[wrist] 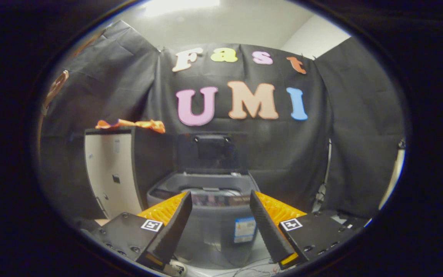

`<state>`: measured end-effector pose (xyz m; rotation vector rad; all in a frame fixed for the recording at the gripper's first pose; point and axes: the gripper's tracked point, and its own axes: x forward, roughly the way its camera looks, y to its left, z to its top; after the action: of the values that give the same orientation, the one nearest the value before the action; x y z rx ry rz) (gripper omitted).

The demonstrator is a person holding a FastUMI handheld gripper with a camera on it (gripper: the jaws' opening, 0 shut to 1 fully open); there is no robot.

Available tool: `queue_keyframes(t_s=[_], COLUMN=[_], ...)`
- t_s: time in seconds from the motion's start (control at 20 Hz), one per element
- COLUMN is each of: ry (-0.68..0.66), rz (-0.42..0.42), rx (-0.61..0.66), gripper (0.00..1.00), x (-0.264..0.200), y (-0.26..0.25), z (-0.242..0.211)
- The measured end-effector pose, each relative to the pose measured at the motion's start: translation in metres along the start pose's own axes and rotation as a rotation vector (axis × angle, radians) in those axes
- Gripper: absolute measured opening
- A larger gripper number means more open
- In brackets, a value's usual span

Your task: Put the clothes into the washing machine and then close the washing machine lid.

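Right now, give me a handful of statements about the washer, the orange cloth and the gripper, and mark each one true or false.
1. The washing machine lid stands open. True.
2. The gripper is shut on the orange cloth. False: its fingers are apart and hold nothing.
3. The orange cloth lies on top of the white cabinet. True.
4. The washing machine stands left of the white cabinet. False: it stands to the cabinet's right, just beyond the fingers.

One washing machine, one raised lid, one orange garment, one cabinet and one hand-held gripper, fingers apart, were counted.
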<state>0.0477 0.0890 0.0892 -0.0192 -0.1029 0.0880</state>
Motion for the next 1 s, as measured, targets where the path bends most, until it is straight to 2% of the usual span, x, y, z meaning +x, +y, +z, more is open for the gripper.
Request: queue_keyframes(t_s=[0.25, 0.55, 0.8, 1.0], ry=[-0.045, -0.096, -0.101, 0.012], rz=[0.204, 0.372, 0.424, 0.448], rx=[-0.027, -0.115, -0.095, -0.064], gripper=[0.95, 0.97, 0.97, 0.97], x=[0.059, 0.117, 0.173, 0.223], y=[0.097, 0.194, 0.254, 0.286], z=[0.074, 0.143, 0.188, 0.178])
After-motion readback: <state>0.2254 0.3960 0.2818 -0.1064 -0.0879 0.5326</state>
